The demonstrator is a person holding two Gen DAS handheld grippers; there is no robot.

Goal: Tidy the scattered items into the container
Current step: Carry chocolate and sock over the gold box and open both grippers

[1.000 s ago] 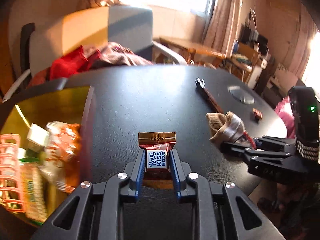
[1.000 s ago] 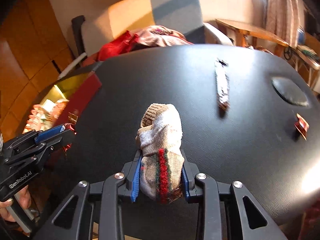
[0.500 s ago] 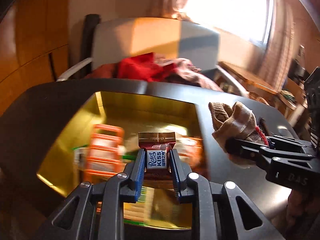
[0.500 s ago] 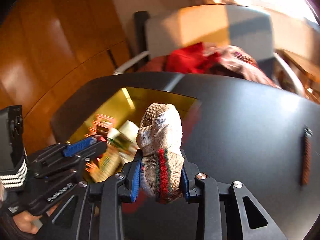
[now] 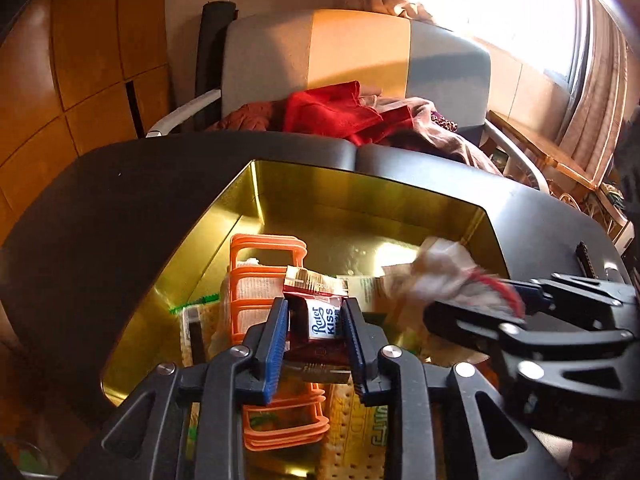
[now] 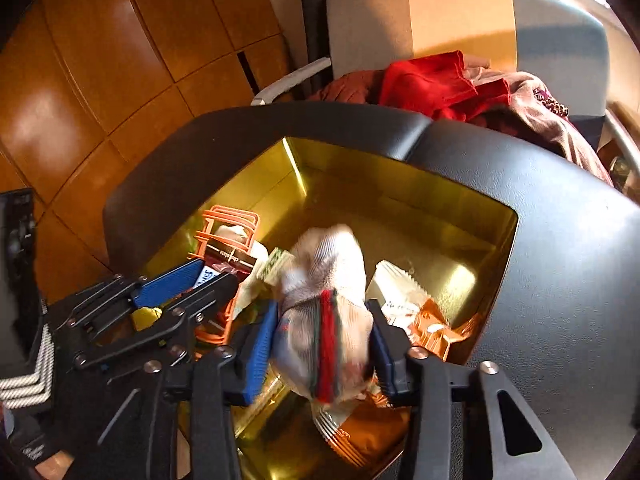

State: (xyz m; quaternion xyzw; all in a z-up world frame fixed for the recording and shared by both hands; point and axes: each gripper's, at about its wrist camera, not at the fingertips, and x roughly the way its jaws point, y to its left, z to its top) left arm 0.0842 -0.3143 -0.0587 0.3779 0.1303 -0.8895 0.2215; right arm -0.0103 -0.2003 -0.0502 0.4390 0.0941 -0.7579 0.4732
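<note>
A gold-lined box (image 5: pixel 360 184) is set into the black table (image 5: pixel 120 220) and holds several snack packets. My left gripper (image 5: pixel 316 320) hangs over it, jaws slightly parted, with a tilted Rater Kiss chocolate packet (image 5: pixel 324 320) loose between its pads. Beside it, my right gripper (image 6: pixel 324 320) stands parted over the same box (image 6: pixel 400 176). A beige sock (image 6: pixel 324 280) with a red stripe, blurred, slips between its fingers. From the left wrist view the sock (image 5: pixel 444 276) and right gripper (image 5: pixel 472 300) appear at the right. The left gripper (image 6: pixel 218 274) shows at the right wrist view's left.
An orange plastic rack (image 5: pixel 264 248), cracker packs (image 5: pixel 360 432) and an orange snack bag (image 6: pixel 432 328) lie in the box. A grey chair (image 5: pixel 360 52) piled with red clothes (image 5: pixel 332 112) stands behind the table. A dark bar (image 5: pixel 584 256) lies on the table's right side.
Both grippers moved further over the box and lower. Their jaws widened a little; the chocolate packet tilted and the sock blurred as it slips down.
</note>
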